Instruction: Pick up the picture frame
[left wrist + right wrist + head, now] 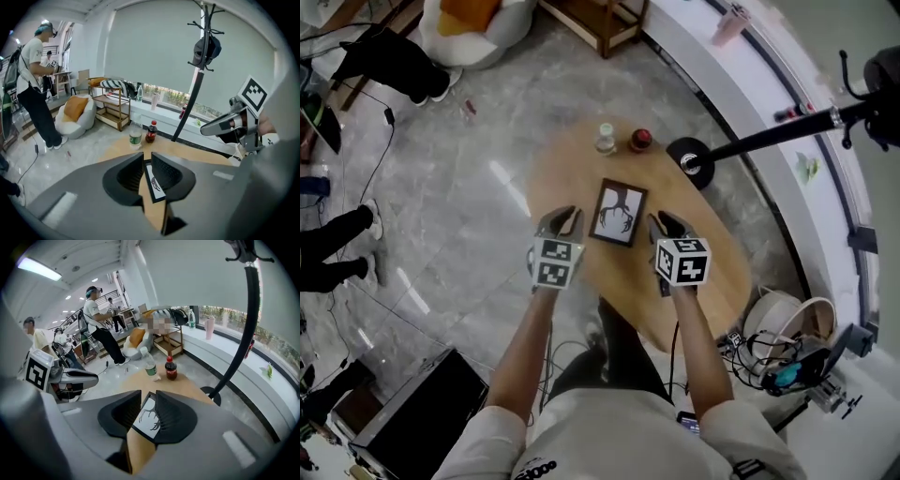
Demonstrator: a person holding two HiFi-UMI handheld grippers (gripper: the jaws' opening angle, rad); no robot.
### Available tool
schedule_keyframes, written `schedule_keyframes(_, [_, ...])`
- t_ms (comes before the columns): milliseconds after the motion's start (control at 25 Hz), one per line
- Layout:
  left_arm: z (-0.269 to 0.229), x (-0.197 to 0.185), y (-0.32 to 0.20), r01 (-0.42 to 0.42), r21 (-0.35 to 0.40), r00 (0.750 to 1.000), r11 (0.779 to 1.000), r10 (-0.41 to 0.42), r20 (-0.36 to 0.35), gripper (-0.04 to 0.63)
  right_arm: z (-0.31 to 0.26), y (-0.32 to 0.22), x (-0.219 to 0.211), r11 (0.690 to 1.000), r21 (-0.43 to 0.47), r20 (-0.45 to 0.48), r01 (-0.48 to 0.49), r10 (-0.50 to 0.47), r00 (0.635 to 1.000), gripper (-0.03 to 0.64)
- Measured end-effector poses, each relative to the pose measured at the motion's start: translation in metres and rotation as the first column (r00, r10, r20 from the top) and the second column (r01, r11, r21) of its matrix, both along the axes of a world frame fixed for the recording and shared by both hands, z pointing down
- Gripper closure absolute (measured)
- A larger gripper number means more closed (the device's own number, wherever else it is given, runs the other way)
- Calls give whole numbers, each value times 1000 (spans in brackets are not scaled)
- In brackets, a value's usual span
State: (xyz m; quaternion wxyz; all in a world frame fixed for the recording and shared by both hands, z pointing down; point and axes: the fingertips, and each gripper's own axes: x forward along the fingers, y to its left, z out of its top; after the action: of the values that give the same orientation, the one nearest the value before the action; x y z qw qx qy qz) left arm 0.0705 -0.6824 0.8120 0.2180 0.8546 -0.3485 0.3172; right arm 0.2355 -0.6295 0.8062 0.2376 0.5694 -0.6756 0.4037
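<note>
A black picture frame (617,213) holding a white print of dark antlers lies flat in the middle of the oval wooden table (565,169). My left gripper (564,221) hovers just left of it and my right gripper (667,225) just right of it, both pointing down at the tabletop. In the left gripper view a narrow gap parts the jaws, with the frame (154,183) showing through it on the table below. In the right gripper view the jaws stand apart, and the frame (149,417) shows through that gap as well. Neither gripper touches it.
A clear water bottle (605,139) and a dark cola bottle (640,140) stand at the table's far end. A coat stand's round base (691,157) sits by the far right edge. People stand at the left, and a white bin (787,323) with cables is at the right.
</note>
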Motion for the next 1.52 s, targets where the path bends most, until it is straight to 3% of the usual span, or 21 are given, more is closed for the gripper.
schedule_keyframes(400, [117, 9, 18, 66, -209, 998, 976, -63, 23, 517, 120, -25, 19, 988, -153, -24, 31, -36, 999, 515])
schedule_keyframes(680, [179, 17, 37, 24, -291, 998, 956, -4, 67, 497, 183, -28, 27, 973, -230, 1, -3, 3, 1000, 506])
schedule_keyframes(920, [223, 17, 56, -20, -334, 992, 942, 61, 114, 479, 218, -29, 24, 963, -266, 26, -36, 45, 999, 486])
schedule_keyframes(1520, [267, 24, 69, -13, -390, 986, 921, 78, 150, 460, 266, -45, 43, 932, -335, 28, -136, 155, 988, 492])
